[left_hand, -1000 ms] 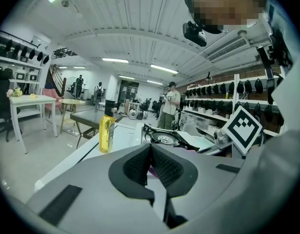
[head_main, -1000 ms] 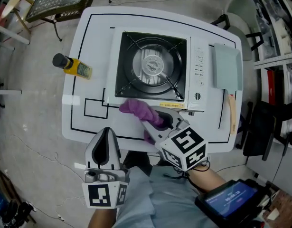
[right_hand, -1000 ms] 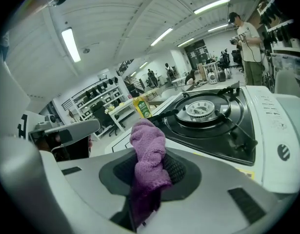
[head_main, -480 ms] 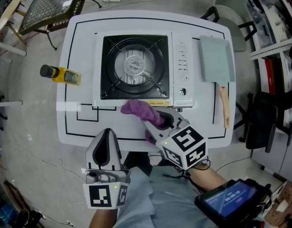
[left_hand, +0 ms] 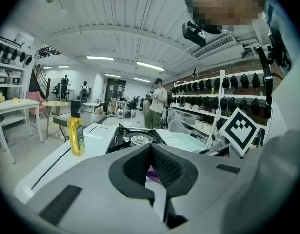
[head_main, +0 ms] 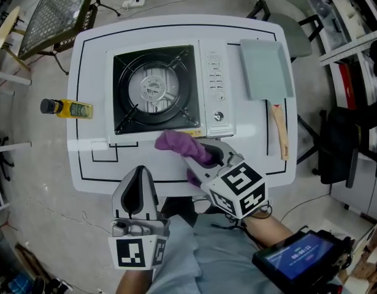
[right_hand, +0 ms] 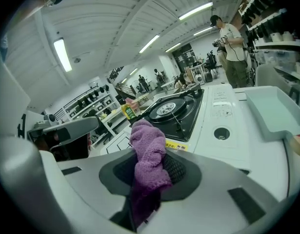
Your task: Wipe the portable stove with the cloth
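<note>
On white table (head_main: 84, 164), stove (head_main: 170, 87) sits mid, w/ yellow bottle (head_main: 68, 108) to its left & grey tray (head_main: 265, 69) to its right. R gripper (head_main: 203, 158) clamps purple cloth (head_main: 176, 143), bunched at stove's near edge. L gripper (head_main: 138, 173) closed, nothing in it, off table's near side.

White worktop (head_main: 90, 60) with black line markings. Yellow bottle (head_main: 68, 108) with a black cap stands upright near its left edge. Pale green tray (head_main: 266, 69) sits at the right, wooden handle (head_main: 279, 130) just below it (joined or not, can't tell).
</note>
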{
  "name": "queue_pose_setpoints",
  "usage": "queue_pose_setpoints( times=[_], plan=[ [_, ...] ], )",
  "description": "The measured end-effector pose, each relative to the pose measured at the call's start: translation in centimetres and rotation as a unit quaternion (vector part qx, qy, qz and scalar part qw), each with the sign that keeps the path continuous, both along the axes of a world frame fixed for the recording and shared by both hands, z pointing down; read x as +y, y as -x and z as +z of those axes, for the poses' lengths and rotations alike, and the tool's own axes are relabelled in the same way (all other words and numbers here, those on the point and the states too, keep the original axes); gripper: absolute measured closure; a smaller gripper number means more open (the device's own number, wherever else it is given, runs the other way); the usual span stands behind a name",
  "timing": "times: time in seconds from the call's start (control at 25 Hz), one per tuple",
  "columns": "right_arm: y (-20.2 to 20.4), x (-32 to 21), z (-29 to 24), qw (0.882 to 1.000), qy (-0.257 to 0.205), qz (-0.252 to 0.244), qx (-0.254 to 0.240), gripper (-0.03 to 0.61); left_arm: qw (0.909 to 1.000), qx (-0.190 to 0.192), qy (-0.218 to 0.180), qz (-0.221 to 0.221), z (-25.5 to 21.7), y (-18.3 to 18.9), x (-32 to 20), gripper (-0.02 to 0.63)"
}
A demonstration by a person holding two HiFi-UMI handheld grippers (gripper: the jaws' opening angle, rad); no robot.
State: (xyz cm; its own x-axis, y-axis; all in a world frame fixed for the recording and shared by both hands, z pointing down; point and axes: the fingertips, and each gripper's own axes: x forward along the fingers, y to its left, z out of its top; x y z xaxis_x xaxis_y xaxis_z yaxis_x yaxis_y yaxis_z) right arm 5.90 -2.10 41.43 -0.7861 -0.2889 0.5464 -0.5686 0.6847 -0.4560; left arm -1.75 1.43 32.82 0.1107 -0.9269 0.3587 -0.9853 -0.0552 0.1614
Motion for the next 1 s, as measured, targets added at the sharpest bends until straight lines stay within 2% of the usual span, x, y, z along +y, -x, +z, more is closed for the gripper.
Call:
queue_pose_setpoints(
  times=[0.72,1.0],
  plan=[
    [-9.8,-1.4,0.2,0.997,0.011,0.069,-0.013,0.462,0.9981,-0.020,-0.005,0.059,-1.3,-8.7,-1.9,0.595],
    [-15.5,-1.5,-0.6,0.996,-0.001,0.094,-0.005,0.462,0.9963,-0.017,-0.030,0.078,-3.3,-13.8,-2.4,0.595]
  ],
)
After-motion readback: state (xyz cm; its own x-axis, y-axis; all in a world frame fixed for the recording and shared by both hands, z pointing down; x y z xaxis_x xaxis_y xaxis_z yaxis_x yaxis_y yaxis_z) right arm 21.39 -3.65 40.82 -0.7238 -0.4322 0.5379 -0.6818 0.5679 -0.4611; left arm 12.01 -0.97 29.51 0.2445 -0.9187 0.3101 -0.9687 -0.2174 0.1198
